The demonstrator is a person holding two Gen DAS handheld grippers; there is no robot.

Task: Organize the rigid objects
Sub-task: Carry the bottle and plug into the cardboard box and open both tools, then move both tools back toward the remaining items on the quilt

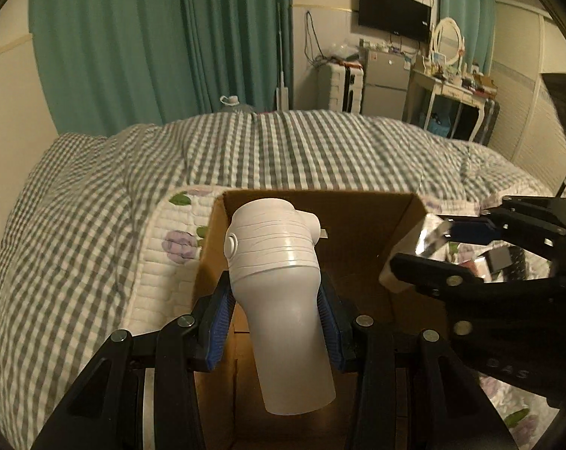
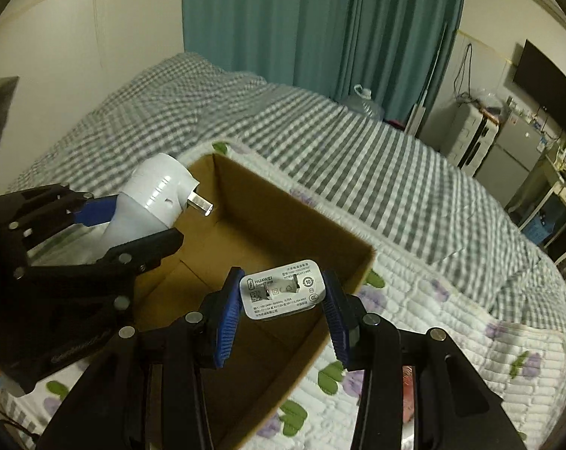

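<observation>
On the bed (image 2: 358,172) sits an open cardboard box (image 2: 268,225). My left claw (image 1: 275,300) grips a white plug-in device (image 1: 279,285) over it; my right claw (image 2: 283,296) grips a charger (image 2: 281,294). I should lower each well inside before releasing.

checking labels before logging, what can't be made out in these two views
- Box floor: its near part is hidden by the jaws in both views.
- Charger small print: too small, right wrist view; only HUAWEI reads.
- Charger, left wrist view: mostly hidden behind the right gripper.
- White plug lower end: blurred.
</observation>
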